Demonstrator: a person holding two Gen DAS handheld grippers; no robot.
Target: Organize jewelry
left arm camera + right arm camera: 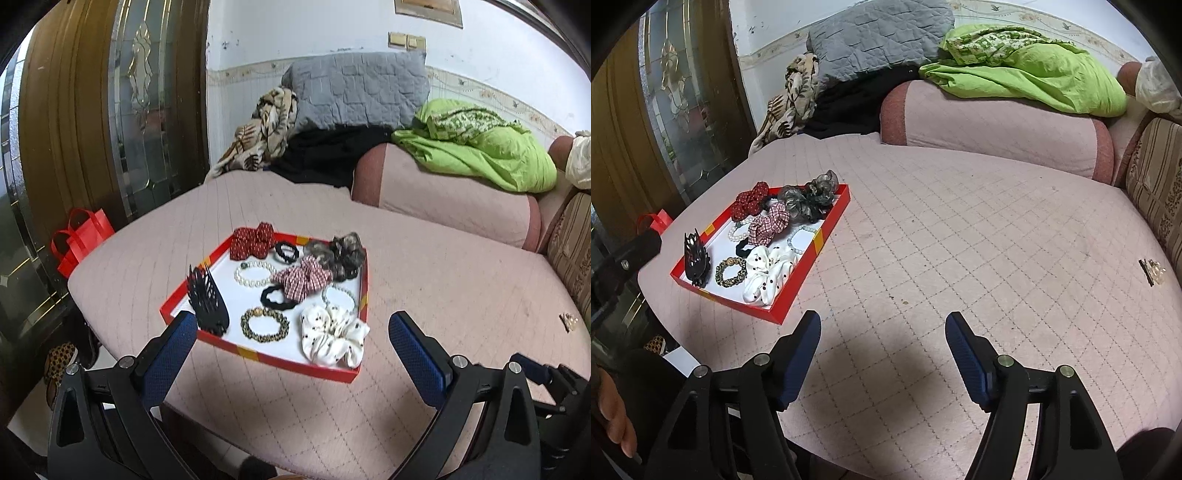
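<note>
Hairclip (1152, 272), small and pale, lay alone on the pink quilt (942, 221) at about two o'clock from the right gripper (882, 332), well apart from the red tray (798, 295) at ten o'clock. The right gripper was nearer it than the left gripper (293, 332); both gaped wide, holding nothing.

Grey quilted pillow (354, 92) against wall, green cloth (476, 147) on pink bolster (443, 203), red bag (83, 240) by door

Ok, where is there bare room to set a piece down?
The quilted pink cover is bare between the red tray and the small hair clip. Inside the tray only a white strip beside the black claw clip is free; its far end is crowded with scrunchies.
</note>
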